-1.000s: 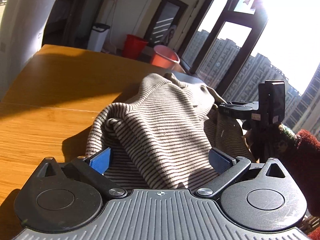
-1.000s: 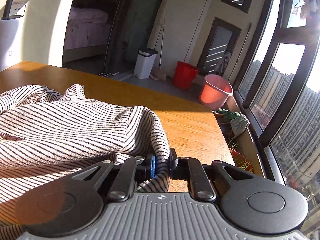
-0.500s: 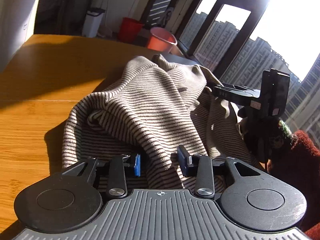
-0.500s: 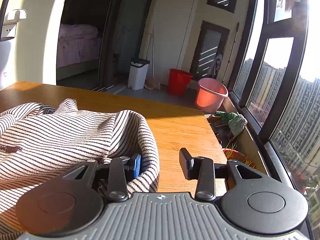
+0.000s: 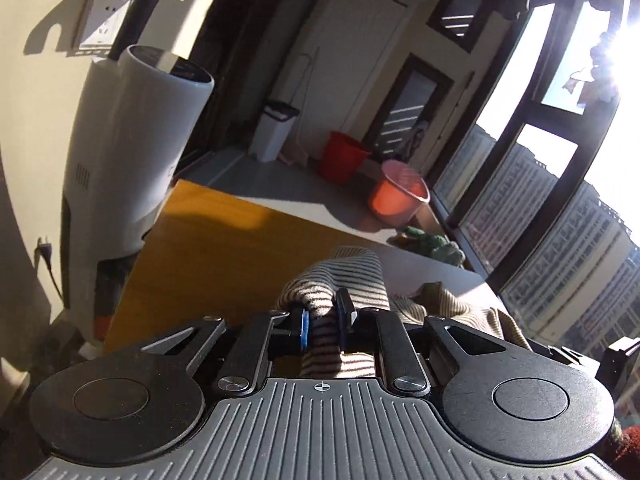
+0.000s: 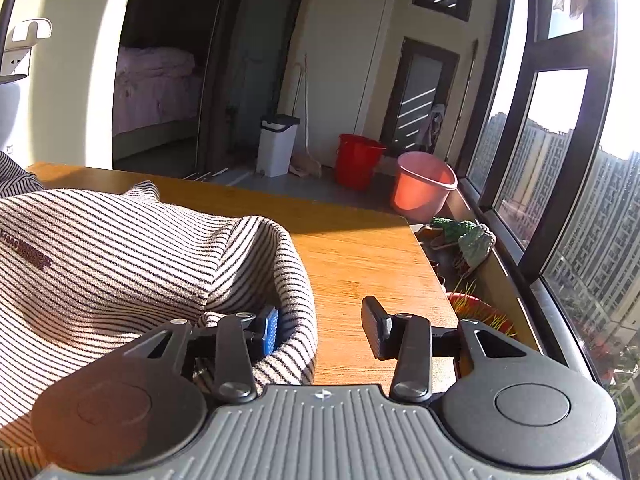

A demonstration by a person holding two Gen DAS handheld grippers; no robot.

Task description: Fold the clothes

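A beige garment with thin dark stripes (image 6: 120, 248) lies bunched on the wooden table (image 6: 360, 248). My left gripper (image 5: 325, 320) is shut on a fold of the striped garment (image 5: 340, 276) and holds it lifted above the table (image 5: 224, 248). My right gripper (image 6: 326, 326) is open, at the garment's right edge. A fold of cloth drapes over its left finger (image 6: 269, 326); its right finger (image 6: 376, 330) is over bare wood.
A white appliance (image 5: 132, 152) stands off the table's left side. The table's right edge (image 6: 436, 280) drops to a sill with plants. A red bucket (image 6: 358, 160), pink bucket (image 6: 422, 186) and white bin (image 6: 278, 144) stand on the floor beyond.
My left gripper closed on a fold of the garment and lifted it, swinging the view up and left. My right gripper opened and let go of the garment's edge.
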